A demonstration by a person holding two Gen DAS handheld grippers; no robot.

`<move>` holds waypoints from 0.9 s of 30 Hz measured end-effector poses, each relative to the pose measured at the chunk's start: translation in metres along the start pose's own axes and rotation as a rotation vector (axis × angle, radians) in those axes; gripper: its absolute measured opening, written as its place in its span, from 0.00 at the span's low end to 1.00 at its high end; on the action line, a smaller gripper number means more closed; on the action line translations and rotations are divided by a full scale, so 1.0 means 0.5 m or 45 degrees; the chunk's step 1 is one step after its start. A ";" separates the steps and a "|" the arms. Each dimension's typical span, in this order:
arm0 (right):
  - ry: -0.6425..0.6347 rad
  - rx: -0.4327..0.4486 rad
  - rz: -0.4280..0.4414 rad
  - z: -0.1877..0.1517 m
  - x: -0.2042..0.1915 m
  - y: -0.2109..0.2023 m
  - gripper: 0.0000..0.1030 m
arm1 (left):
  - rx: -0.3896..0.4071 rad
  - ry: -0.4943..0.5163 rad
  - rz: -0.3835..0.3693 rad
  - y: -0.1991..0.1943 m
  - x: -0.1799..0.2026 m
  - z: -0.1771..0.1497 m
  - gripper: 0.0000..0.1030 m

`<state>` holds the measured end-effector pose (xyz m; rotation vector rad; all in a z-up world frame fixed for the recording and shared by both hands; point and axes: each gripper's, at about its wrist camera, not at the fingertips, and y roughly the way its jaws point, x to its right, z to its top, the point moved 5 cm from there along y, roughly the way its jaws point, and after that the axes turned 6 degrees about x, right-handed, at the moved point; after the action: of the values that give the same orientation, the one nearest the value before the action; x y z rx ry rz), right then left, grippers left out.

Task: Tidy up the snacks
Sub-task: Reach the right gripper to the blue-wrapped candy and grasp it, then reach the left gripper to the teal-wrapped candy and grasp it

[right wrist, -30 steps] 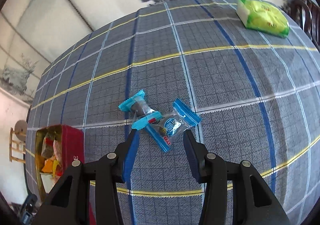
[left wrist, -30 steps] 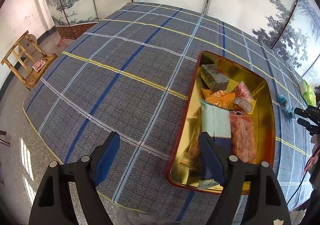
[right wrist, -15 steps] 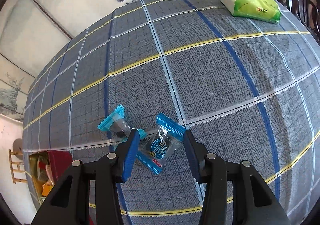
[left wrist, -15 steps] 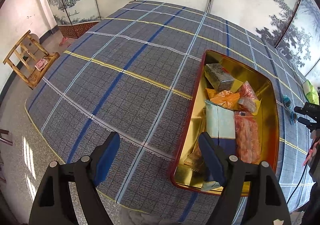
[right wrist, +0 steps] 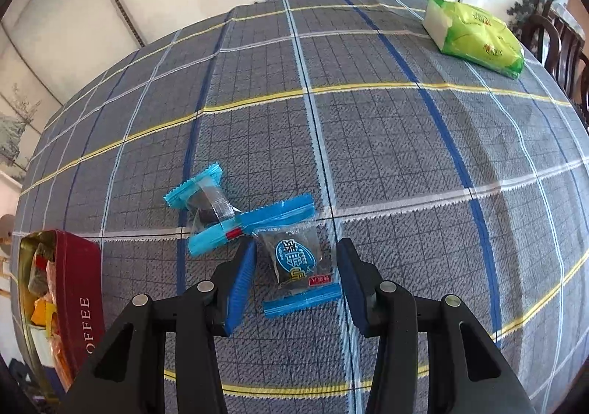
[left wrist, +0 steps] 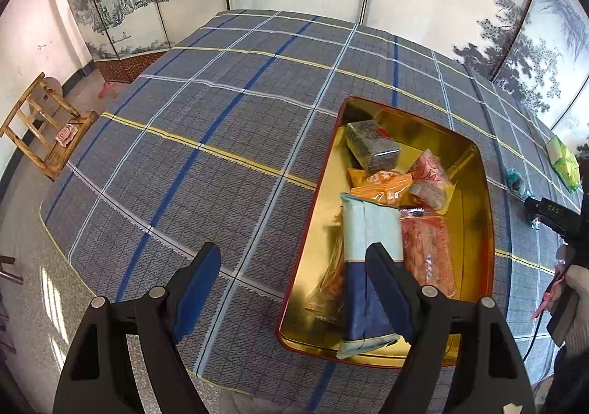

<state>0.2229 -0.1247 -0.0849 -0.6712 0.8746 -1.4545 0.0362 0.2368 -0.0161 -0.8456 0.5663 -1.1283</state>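
Moving in closer, the right gripper (right wrist: 294,259) now has its wide jaws around a candy (right wrist: 298,263), ready to pinch. Left gripper (left wrist: 291,285) waits wide over the tin (left wrist: 482,193).

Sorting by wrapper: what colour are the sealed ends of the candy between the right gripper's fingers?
Bright blue ends on the candy, clearest in the right wrist view.

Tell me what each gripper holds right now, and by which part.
Nothing is held. The right gripper is open, its fingers astride the nearer blue candy packet without clamping it. The left gripper is open and empty.
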 end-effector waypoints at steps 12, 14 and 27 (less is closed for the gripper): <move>-0.181 0.176 0.071 -0.019 0.017 -0.013 0.33 | 0.045 0.066 -0.017 -0.018 0.097 0.038 0.76; -0.188 0.188 0.092 -0.021 0.028 -0.015 0.33 | 0.058 0.087 -0.033 -0.020 0.129 0.048 0.76; -0.185 0.248 -0.102 0.039 0.224 0.008 0.33 | 0.050 0.290 -0.209 0.014 0.404 0.064 0.76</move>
<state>0.2323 -0.2380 -0.0883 -0.6621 0.5906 -1.5193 0.1342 0.0577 0.0006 -0.7446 0.6690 -1.3926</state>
